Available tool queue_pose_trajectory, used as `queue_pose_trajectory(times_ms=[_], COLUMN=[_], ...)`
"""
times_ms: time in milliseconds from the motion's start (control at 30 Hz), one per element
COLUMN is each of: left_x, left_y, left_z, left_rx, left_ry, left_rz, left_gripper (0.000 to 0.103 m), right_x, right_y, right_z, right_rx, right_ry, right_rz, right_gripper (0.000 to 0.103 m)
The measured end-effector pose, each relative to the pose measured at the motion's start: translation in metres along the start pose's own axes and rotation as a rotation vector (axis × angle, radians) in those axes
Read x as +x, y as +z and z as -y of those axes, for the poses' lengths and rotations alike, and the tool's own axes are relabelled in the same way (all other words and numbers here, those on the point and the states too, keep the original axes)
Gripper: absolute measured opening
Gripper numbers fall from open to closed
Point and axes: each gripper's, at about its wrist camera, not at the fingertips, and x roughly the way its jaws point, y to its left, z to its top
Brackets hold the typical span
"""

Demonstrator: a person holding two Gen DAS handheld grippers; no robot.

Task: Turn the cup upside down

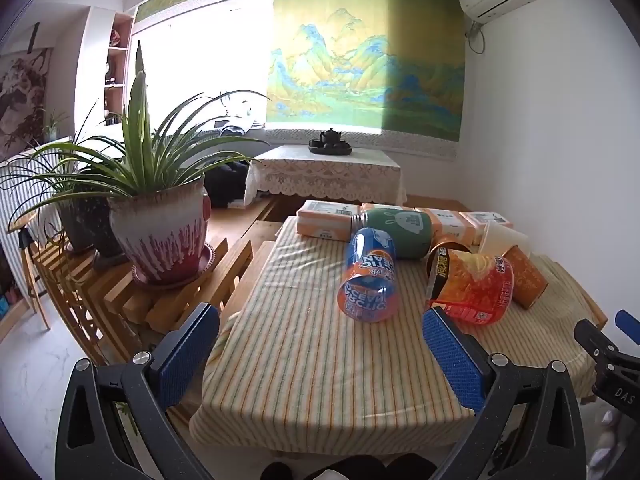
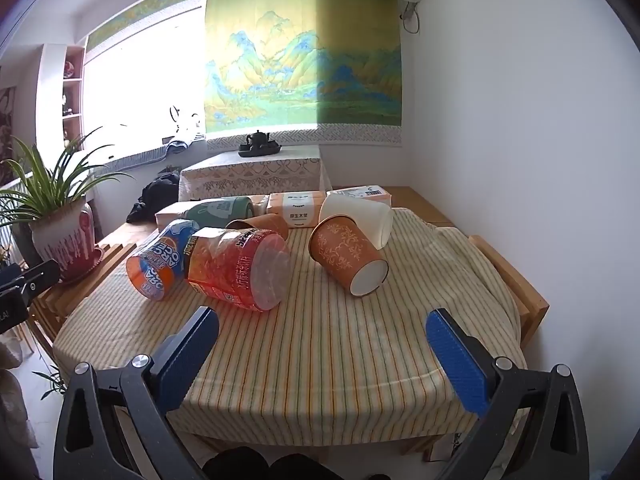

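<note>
Several cups lie on their sides on a striped tablecloth (image 2: 320, 360). A blue and orange plastic cup (image 1: 370, 276) (image 2: 158, 264) lies left of a red and orange plastic cup (image 1: 474, 286) (image 2: 240, 268). An orange patterned paper cup (image 2: 346, 258) (image 1: 526, 278) lies with its base toward me, a white paper cup (image 2: 360, 216) (image 1: 504, 238) behind it. A second orange paper cup (image 2: 260, 226) and a green cup (image 1: 394, 228) (image 2: 220, 210) lie further back. My left gripper (image 1: 320, 354) and right gripper (image 2: 322, 354) are open and empty, both short of the cups.
Tissue packs (image 1: 324, 220) (image 2: 296, 208) line the table's far edge. Potted plants (image 1: 160, 232) stand on wooden slats to the left. A lace-covered side table with a teapot (image 1: 330, 142) stands behind. A white wall (image 2: 520, 160) runs along the right.
</note>
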Motion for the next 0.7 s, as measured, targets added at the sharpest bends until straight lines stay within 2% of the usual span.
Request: queue_pose_trajectory(times_ms=[700], left_x=[0.0044], left_y=[0.0006], left_z=[0.0017], left_rx=[0.008], left_ry=[-0.003], left_rz=[-0.007], left_gripper=[0.103], right_x=[0.0089], right_y=[0.0017], right_z=[0.0009], right_rx=[0.006], right_ry=[-0.017], right_rz=[-0.011], right_gripper=[0.102])
